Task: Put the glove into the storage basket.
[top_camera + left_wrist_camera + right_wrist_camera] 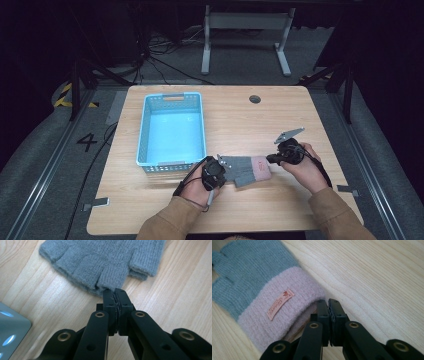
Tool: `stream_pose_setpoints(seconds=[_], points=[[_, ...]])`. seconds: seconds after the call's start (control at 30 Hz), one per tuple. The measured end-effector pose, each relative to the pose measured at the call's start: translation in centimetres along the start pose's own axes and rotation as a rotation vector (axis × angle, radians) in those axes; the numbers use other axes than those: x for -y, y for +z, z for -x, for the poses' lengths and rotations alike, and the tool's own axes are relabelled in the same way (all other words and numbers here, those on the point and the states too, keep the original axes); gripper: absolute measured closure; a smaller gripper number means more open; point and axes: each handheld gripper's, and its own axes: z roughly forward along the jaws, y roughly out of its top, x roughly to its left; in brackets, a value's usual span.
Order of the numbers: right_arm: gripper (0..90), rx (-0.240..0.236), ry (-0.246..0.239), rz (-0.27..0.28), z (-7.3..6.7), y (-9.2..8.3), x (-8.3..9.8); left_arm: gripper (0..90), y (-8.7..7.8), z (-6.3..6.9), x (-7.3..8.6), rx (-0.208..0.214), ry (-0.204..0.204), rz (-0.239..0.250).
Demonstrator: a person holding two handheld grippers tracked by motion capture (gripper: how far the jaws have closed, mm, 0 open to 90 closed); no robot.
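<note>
A fingerless knit glove (250, 169), grey with a pink cuff, lies on the wooden table (235, 120) near its front edge. My left gripper (226, 170) is at the finger end. In the left gripper view the left gripper (114, 291) has its jaws shut on the edge of one grey finger stub of the glove (100, 260). My right gripper (270, 159) is at the cuff end. In the right gripper view the right gripper (328, 301) is shut at the rim of the pink cuff (277, 312), which rises slightly off the wood. A small label (280, 304) is sewn on the cuff.
An empty light-blue plastic basket (142, 135) stands on the table's left half, just behind my left gripper; its corner (11, 327) appears in the left gripper view. A round cable hole (255, 99) sits at the far edge. Bare wood stretches behind and right of the glove.
</note>
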Motion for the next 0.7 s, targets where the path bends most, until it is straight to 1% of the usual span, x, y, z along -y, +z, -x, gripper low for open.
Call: stream_pose_setpoints(seconds=[0.17,0.27,0.4,0.43,0.7], points=[[88.8,0.007,0.000,0.006,0.1,-0.2,0.1,84.2,-0.3,-0.2,0.0,-0.014,-0.009,0.018],[88.8,0.008,0.004,0.014,0.1,-0.6,0.2,80.0,-0.5,-0.3,0.1,-0.021,-0.014,0.031],[88.9,0.006,0.015,0.022,0.1,-1.1,0.3,69.9,-0.9,-0.3,0.0,0.001,-0.022,0.049],[88.9,0.007,0.017,0.026,0.1,-1.3,0.4,68.6,-1.0,-0.3,0.0,0.000,-0.015,0.053],[88.0,0.017,0.035,0.036,0.4,-2.3,0.8,60.7,-2.0,-0.1,-0.6,-0.004,-0.015,0.086]])
